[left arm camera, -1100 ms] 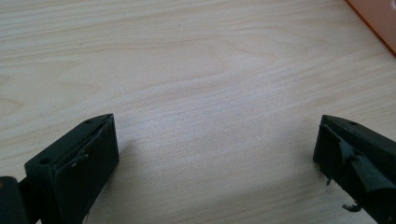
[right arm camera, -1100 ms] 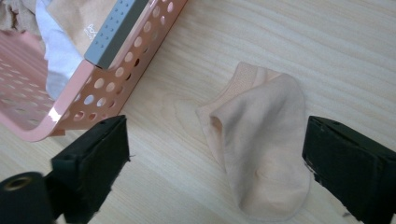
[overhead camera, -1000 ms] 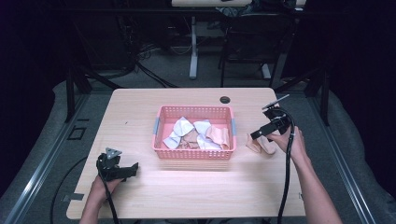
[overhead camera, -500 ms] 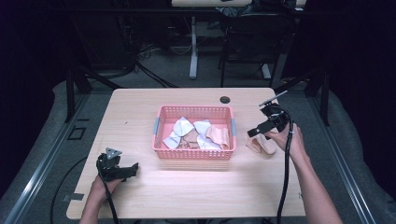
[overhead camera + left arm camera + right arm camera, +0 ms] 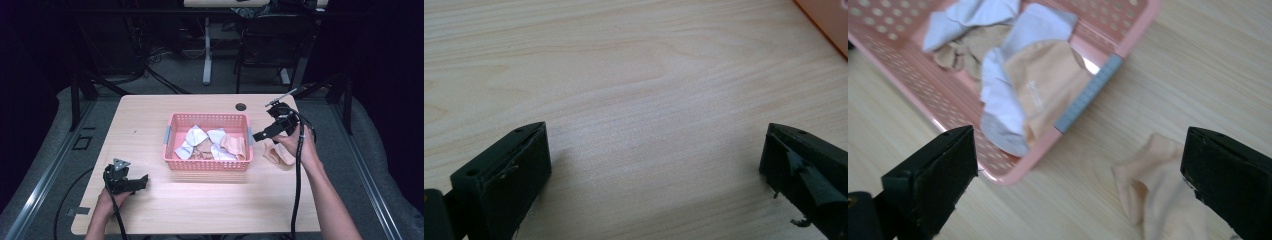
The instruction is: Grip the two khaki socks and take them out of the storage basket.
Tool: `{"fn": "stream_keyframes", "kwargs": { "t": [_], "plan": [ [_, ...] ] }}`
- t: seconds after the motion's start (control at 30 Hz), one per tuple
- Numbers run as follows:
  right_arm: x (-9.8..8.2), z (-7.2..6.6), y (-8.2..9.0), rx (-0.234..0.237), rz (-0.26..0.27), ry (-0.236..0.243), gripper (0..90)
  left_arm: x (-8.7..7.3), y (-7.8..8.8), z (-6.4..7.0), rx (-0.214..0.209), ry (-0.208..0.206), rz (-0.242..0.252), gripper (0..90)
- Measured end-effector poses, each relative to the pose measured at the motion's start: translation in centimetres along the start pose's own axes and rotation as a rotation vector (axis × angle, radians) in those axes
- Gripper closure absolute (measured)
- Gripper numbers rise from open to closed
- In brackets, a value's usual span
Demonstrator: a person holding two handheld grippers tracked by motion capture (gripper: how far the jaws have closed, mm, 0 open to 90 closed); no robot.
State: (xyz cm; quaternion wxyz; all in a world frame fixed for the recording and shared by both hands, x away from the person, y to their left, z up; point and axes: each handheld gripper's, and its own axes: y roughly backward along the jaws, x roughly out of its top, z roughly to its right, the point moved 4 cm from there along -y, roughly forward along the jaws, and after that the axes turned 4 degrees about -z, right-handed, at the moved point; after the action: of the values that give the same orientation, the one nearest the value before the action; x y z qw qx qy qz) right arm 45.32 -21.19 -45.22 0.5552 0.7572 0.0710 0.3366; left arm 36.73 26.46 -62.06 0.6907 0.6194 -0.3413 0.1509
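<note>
The pale wooden table (image 5: 210, 200) fills the middle of the high view, and just above its centre sits the pink basket (image 5: 207, 165), holding a jumble of white and peach socks (image 5: 212, 145). A single peach sock (image 5: 278, 154) lies flat on the table just right of the basket, and in the right gripper view it sits at the lower right, between the spread jaws. The right gripper (image 5: 260, 135) hovers with its jaws wide and empty beside the basket's right end, right of centre, while the left gripper (image 5: 144, 180) rests low at the lower left of the high view, its jaws likewise wide over bare wood.
</note>
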Motion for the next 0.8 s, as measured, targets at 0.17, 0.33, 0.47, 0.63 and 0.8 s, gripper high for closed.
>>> {"fn": "stream_keyframes", "kwargs": {
  "t": [0.17,0.33,0.47,0.63,0.8],
  "plan": [
    [1.6,-1.8,-0.5,0.042,0.006,0.028,2.4,0.0,0.0,0.0,0.000,0.000,-0.001,0.1],
    [2.7,-3.4,-1.7,0.058,-0.013,0.059,1.4,0.0,0.0,0.0,0.000,0.001,0.000,0.1],
    [3.2,-4.1,-2.9,0.060,-0.035,0.086,2.7,0.0,0.0,0.0,0.000,0.001,-0.001,0.1],
    [3.6,-5.0,-4.7,0.082,-0.078,0.124,3.1,0.0,0.0,0.0,0.000,0.000,-0.001,0.1],
    [4.0,-5.3,-6.1,0.084,-0.111,0.138,6.1,0.0,0.0,0.0,0.000,0.001,-0.001,0.1]
  ]
}}
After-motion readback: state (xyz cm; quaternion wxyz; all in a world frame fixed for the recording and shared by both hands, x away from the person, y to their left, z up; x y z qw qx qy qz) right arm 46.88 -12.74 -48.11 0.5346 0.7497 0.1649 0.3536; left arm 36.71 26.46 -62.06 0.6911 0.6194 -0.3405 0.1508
